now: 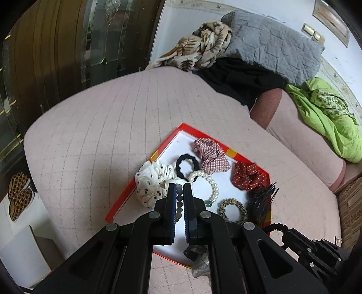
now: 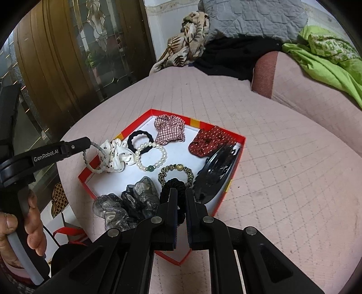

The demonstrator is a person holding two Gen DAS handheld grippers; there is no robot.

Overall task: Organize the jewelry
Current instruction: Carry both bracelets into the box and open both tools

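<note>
The red-rimmed tray (image 2: 239,144) with its white floor lay on a pink quilted bed (image 2: 282,181), crowded with hair ties and jewelry. Inside it sat a pearl bracelet (image 2: 164,156) with one green bead, a plain black hair tie (image 2: 132,139), a white dotted scrunchie (image 2: 117,156), a checked red scrunchie (image 2: 169,130), a red dotted scrunchie (image 2: 208,141), a leopard-print hair tie (image 2: 189,174), a black claw clip (image 2: 215,171) and a grey sheer scrunchie (image 2: 135,201).

The left gripper (image 1: 179,192) had its fingers narrowed on a grey bead bracelet (image 1: 179,199), which hung over the tray's left edge beside the white scrunchie. The right gripper (image 2: 181,196) had its fingers pinched on a black ruffled hair tie (image 2: 172,184) above the tray's near end. The left gripper's side read "GenRobot.AI".

The bed lay bare to the right of and beyond the tray; folded blankets (image 2: 248,18) and a green cloth (image 2: 328,61) lay well apart at its far end.
</note>
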